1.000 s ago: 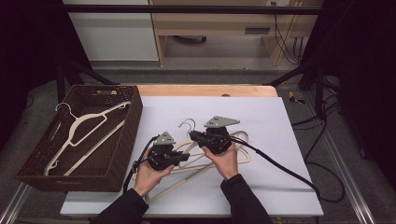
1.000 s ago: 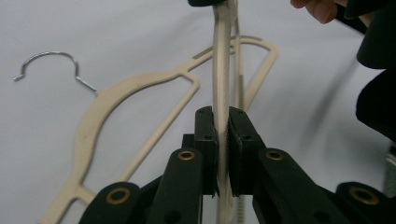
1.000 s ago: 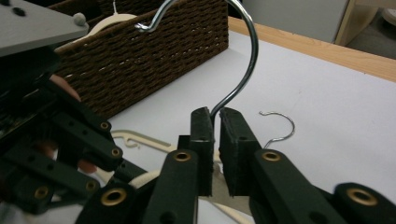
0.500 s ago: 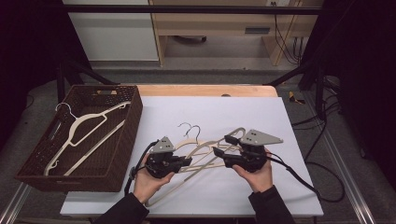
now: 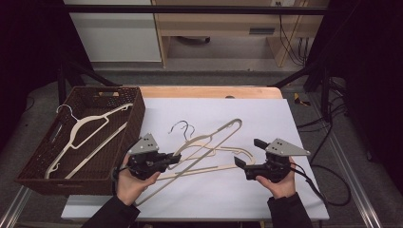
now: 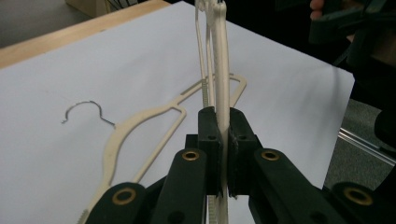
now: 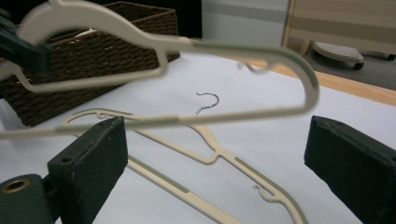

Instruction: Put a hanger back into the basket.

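My left gripper (image 5: 175, 158) (image 6: 223, 119) is shut on a cream plastic hanger (image 5: 209, 142) (image 6: 219, 70) and holds it tilted above the white table sheet. Its far end (image 7: 299, 65) reaches up and right. A second cream hanger (image 5: 223, 154) (image 6: 140, 126) (image 7: 210, 140) with a wire hook (image 5: 183, 126) lies flat on the sheet below it. My right gripper (image 5: 248, 153) (image 7: 219, 163) sits to the right of both hangers. Its jaws have just been opening and stand wide, with nothing pressed between the pads (image 7: 95, 158).
A brown wicker basket (image 5: 135, 107) (image 7: 107, 51) stands at the table's left with a cream hanger (image 5: 90, 128) inside. The white sheet (image 5: 294, 114) covers a wooden table top. Cables trail from both grippers. Cabinets stand on the floor beyond the table.
My right gripper moved from the middle of the table to the right and opened its jaws. My left gripper lifted its hanger, which now stands tilted off the sheet.
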